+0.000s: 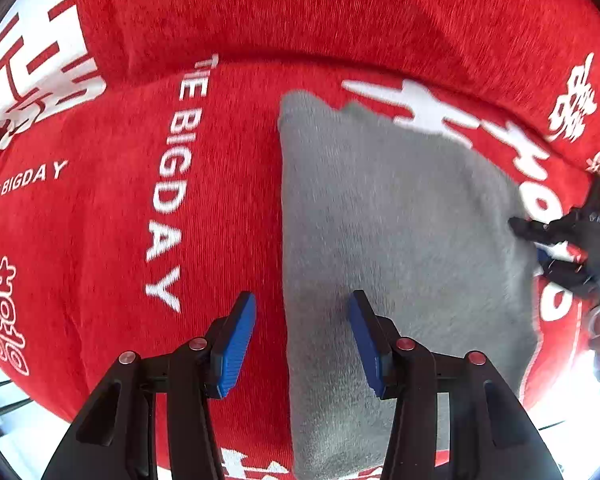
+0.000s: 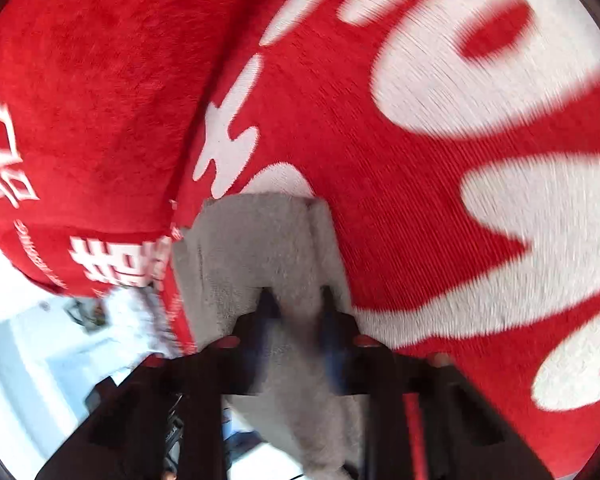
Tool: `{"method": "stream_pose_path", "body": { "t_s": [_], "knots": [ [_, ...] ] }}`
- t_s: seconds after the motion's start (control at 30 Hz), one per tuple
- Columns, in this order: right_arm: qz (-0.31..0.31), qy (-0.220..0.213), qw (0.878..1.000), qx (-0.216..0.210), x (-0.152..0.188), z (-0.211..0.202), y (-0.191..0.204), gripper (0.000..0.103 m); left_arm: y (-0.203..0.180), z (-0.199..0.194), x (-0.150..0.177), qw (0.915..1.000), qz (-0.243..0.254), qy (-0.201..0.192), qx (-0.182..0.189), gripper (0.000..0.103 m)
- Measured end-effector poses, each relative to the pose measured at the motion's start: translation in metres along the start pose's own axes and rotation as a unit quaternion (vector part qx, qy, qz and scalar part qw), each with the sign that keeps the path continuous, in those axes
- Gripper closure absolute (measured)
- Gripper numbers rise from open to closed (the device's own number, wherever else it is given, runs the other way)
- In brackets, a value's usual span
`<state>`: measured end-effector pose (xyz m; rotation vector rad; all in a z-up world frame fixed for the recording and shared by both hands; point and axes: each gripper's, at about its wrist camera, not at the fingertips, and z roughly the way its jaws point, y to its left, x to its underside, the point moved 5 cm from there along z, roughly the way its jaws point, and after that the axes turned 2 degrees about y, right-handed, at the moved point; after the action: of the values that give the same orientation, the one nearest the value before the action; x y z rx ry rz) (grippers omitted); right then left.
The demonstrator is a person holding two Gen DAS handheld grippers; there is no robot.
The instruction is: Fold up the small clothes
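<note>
One grey garment point(image 1: 400, 240) lies on one red blanket point(image 1: 220, 200) printed with white lettering. Two hand-held grippers show: the left hand-held gripper point(image 1: 302, 312) at 6 o'clock in its own view, and the right hand-held gripper point(image 1: 540, 240) at 3 o'clock there. Each carries two fingers; the left one's two blue pads point(image 1: 236, 344) are plain. The phrase "THE BIGDAY" appears twice in full.
</note>
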<state>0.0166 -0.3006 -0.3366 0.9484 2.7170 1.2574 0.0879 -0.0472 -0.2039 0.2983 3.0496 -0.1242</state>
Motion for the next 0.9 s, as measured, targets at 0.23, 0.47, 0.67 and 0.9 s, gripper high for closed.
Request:
{"method": "stream_pose_path", "body": {
  "t_s": [0.23,0.47,0.67,0.9],
  "knots": [
    [-0.217,-0.016,0.943,0.251,0.002,0.007,0.036,0.077,0.001,0.001,0.003,0.9999,-0.014,-0.004,0.0,0.046],
    [-0.177,-0.038,0.957,0.228,0.043,-0.032,0.046,0.077,0.003,-0.002,0.007,0.9999,-0.013,-0.001,-0.005,0.046],
    [-0.221,-0.032,0.952,0.209,0.096,-0.037,0.073,0.077,0.003,-0.01,0.02,0.9999,-0.015,0.006,-0.005,0.046],
    [-0.183,0.015,0.947,0.264,0.11,0.01,0.017,0.077,0.001,-0.001,0.038,0.9997,0.005,0.019,-0.012,0.032]
  ]
}}
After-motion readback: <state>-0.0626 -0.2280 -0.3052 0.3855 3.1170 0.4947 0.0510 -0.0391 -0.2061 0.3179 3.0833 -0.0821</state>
